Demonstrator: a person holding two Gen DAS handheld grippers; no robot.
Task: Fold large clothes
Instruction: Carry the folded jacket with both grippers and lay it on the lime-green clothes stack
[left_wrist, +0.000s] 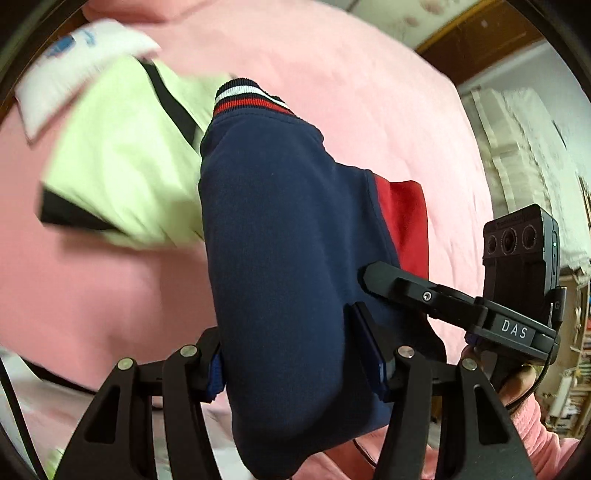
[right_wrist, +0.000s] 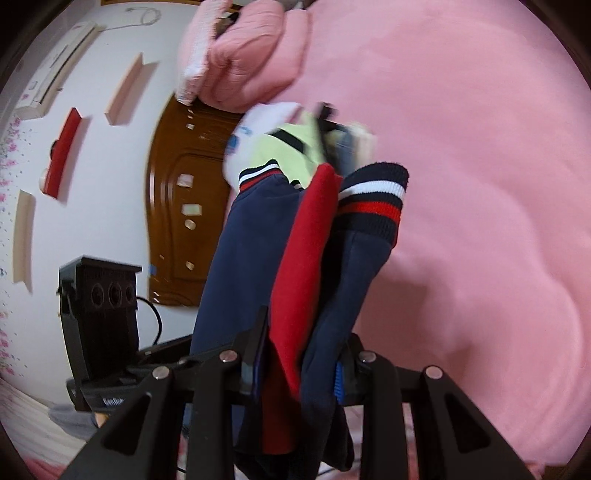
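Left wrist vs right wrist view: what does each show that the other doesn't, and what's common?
Left wrist only: a bookshelf at the right edge, a pale curtain, and the right gripper seen from the side, in a hand in a pink sleeve.

Right wrist only: a brown wooden door, a white wall air conditioner, wall shelves, folded pink bedding, and both striped cuffs.

Both: the navy and red sweatshirt with striped cuffs clamped in each view's own jaws, a lime-green garment, and the pink bedspread.

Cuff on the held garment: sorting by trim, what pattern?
Navy, white and red stripes on the cuff, clearest in the right wrist view.
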